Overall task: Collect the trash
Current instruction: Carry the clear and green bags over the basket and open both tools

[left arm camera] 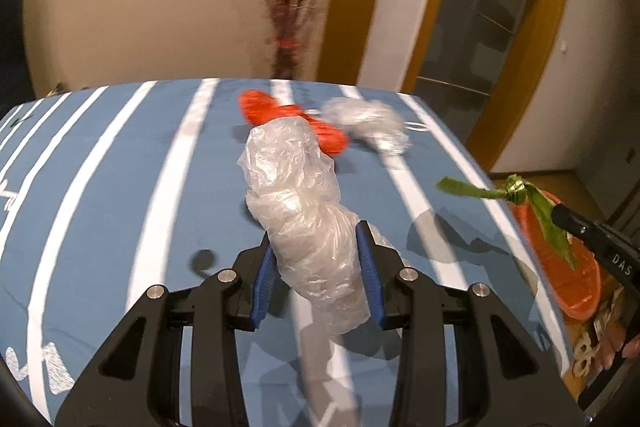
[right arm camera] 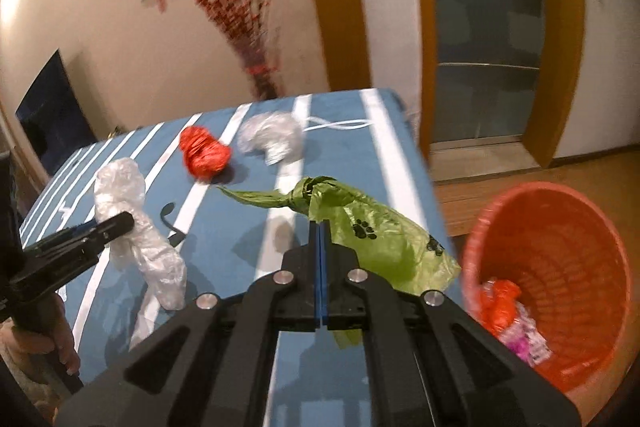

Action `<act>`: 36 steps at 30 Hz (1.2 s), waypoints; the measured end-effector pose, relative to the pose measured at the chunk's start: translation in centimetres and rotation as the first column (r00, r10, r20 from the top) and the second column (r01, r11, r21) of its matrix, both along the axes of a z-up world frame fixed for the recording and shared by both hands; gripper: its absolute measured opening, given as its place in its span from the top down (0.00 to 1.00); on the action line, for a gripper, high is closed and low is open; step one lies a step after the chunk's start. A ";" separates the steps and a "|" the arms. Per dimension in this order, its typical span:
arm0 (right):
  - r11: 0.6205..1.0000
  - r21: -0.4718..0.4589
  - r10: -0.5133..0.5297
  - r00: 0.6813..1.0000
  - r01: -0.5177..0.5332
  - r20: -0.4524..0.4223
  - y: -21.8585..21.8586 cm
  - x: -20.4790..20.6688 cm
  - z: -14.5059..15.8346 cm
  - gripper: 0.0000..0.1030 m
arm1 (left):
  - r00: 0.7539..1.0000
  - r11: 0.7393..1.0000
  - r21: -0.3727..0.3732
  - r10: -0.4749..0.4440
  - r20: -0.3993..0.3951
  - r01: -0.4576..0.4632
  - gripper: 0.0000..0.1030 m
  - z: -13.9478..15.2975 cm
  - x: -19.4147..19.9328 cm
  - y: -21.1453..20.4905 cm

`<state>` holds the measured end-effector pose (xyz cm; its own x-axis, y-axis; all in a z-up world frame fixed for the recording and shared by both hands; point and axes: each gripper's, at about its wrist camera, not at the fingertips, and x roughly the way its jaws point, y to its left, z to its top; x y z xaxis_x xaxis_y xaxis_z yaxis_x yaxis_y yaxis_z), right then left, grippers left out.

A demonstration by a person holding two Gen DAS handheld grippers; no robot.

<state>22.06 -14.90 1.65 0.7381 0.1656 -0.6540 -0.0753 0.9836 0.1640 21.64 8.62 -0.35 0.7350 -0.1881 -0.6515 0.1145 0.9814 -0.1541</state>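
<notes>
1. Your right gripper (right arm camera: 322,227) has its blue pads pressed together on the green bag (right arm camera: 372,235), pinching it just behind the knot. The bag hangs above the right edge of the table (right arm camera: 348,167), near the orange basket (right arm camera: 560,211) on the floor beside it.

2. Your left gripper (left arm camera: 318,255) is clamped around the clear plastic bag (left arm camera: 296,195), one blue pad on each side. The bag is lifted clear of the cloth, judging by the shadow under it.

3. The step in hand looks like the drop. Carry the green bag over the basket mouth before you let go; it is light and loose, so it may drift or catch on the rim if you release early.

4. Keep the pinch firm until then: only a thin fold of film sits between the pads.

5. Bring the clear bag across afterwards, so the two grippers do not crowd the basket together.

6. The basket already holds orange and pink scraps at the bottom, with plenty of room above.

7. A crumpled red bag (right arm camera: 204,151) and a silvery bag (right arm camera: 272,137) lie near each other at the far side of the table, not yet collected.

8. A small black hook-shaped item (right arm camera: 172,223) lies on the cloth just beside the clear bag; I cannot tell what it is.
</notes>
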 end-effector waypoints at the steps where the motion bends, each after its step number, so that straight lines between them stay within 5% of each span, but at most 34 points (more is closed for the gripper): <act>1: 1.000 0.001 -0.018 1.000 0.018 0.011 -0.8 -0.6 0.3 0.98 | 1.000 1.000 -0.003 -0.019 0.002 0.019 0.63 0.2 -0.2 -1.0; 9: 0.985 -0.005 -0.174 0.980 0.175 0.094 -7.3 -4.5 2.5 0.98 | 0.987 0.987 -0.023 -0.160 0.011 0.160 0.63 1.0 -1.1 -8.2; 20: 0.932 0.023 -0.360 0.921 0.360 0.147 -16.0 -8.0 3.4 0.98 | 0.931 0.930 -0.044 -0.364 0.038 0.365 0.63 2.1 -2.5 -19.6; 36: 0.887 0.102 -0.461 0.877 0.451 0.134 -23.9 -8.8 1.7 0.98 | 0.857 0.856 -0.051 -0.516 -0.006 0.515 0.63 0.4 -1.1 -30.0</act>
